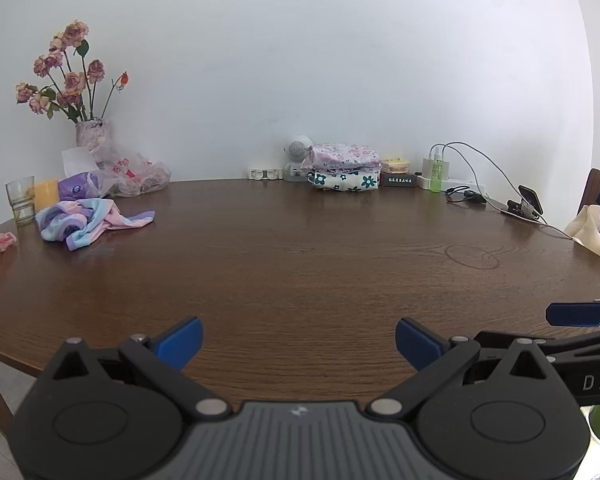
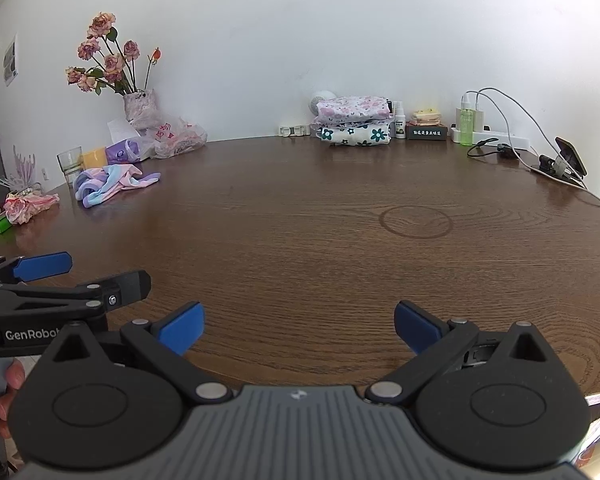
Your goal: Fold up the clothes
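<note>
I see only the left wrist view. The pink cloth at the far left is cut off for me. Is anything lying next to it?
Observer: Yes, a small green block lies just left of the pink cloth.
Operator: What is right of the folded stack?
Observer: A small white spray bottle stands between the folded stack and the dark box.
Operator: Is the right gripper open?
Observer: Yes, the right gripper is wide open, its fingers far apart, holding nothing.
</note>
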`<action>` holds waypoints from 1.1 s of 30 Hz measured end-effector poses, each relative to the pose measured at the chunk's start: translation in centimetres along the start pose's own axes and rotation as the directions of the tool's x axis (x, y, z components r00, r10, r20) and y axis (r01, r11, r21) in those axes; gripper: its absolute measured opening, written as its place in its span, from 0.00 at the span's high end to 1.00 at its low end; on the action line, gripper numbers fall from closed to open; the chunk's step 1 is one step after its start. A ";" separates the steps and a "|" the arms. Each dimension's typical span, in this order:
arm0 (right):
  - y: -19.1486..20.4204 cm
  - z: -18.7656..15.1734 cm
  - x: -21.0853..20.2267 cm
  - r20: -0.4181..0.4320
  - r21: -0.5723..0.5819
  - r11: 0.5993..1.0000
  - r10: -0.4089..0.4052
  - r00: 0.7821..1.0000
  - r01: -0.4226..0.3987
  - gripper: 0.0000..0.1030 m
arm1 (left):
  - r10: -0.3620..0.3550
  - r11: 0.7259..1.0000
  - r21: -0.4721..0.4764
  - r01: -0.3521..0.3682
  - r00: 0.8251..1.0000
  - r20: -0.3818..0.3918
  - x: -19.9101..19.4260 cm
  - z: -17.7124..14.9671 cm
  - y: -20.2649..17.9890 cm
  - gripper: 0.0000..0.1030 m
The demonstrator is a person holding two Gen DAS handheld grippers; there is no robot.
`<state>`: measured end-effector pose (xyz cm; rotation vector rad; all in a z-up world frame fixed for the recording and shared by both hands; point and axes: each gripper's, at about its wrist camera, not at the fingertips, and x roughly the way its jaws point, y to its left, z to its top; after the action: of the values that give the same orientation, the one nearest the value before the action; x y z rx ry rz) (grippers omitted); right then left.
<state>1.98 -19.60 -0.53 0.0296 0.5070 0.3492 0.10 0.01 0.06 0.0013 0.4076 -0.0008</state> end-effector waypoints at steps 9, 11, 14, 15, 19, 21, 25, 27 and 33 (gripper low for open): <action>0.2 0.1 0.1 0.023 0.006 1.000 -0.007 1.000 0.007 0.00 | -0.016 1.000 -0.006 0.016 1.000 0.016 0.5 0.6 -0.1 0.00; 0.4 0.1 0.1 0.035 0.005 1.000 -0.009 0.999 0.009 0.00 | -0.014 1.000 -0.007 0.014 1.000 0.015 0.8 0.8 -0.3 0.00; 0.3 0.1 0.3 0.050 0.008 1.000 -0.001 0.999 0.000 0.00 | -0.020 1.000 -0.016 0.021 1.000 0.016 1.1 0.9 0.0 0.00; 0.4 0.2 0.5 0.051 0.005 1.000 0.001 0.999 -0.001 0.00 | -0.022 1.000 -0.018 0.022 1.000 0.013 1.2 0.9 0.1 0.00; 0.6 0.4 1.0 0.052 0.001 1.000 0.006 0.999 -0.006 0.00 | -0.013 1.000 -0.021 0.013 1.000 0.007 1.6 0.9 0.1 0.00; 0.5 0.4 1.3 0.050 0.003 1.000 0.010 0.999 -0.010 0.00 | -0.008 1.000 -0.017 0.008 1.000 0.006 1.7 0.8 0.2 0.00; 0.3 0.3 1.7 0.041 0.007 1.000 0.017 0.999 -0.018 0.00 | -0.002 1.000 -0.012 0.002 1.000 0.004 2.0 0.7 0.2 0.00; 0.1 0.3 1.8 0.036 0.010 1.000 0.019 0.999 -0.019 0.00 | 0.000 1.000 -0.008 0.000 1.000 0.013 2.0 0.5 0.3 0.00; 0.0 0.4 1.9 0.027 0.011 1.000 0.017 0.999 -0.017 0.00 | 0.004 1.000 -0.003 -0.004 1.000 0.014 2.1 0.6 0.1 0.00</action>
<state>3.72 -18.90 -1.12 0.0492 0.4822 0.3625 2.25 0.13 -0.20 -0.0009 0.3941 0.0037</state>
